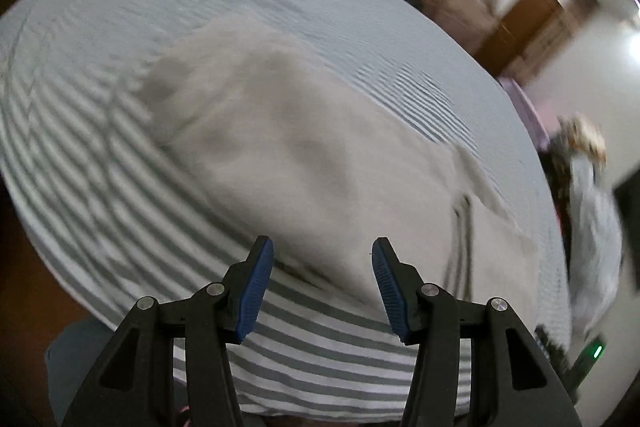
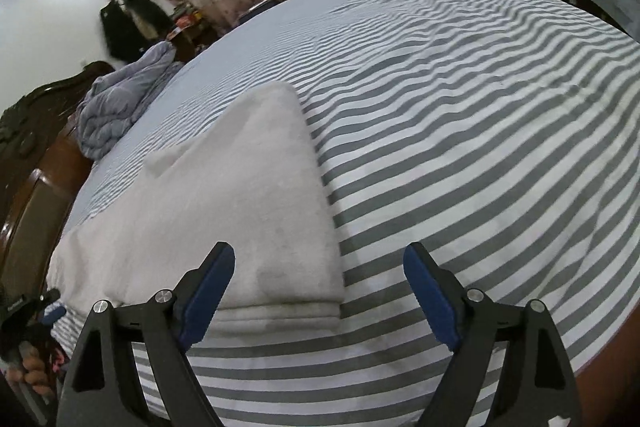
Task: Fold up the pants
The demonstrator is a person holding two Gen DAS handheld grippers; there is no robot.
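The pants (image 2: 240, 211) are found laid flat on the striped bed (image 2: 460, 155), already doubled lengthwise, with a hemmed end nearest the right gripper (image 2: 320, 291) and the far end toward 11 o'clock. In the left view, which is blurred, the pants (image 1: 304, 155) run from 5 o'clock to 11 o'clock, a drawstring (image 1: 460, 239) being noted at 4 o'clock. The next fold is judged to be crosswise: both layers of the near end should be pinched together at each corner, lifted evenly and carried to the far end with edges aligned. The left gripper (image 1: 322, 287) is held partly open and empty above the cloth. The right is spread wide, nothing gripped. A grey blanket (image 2: 120, 107) lies beyond.
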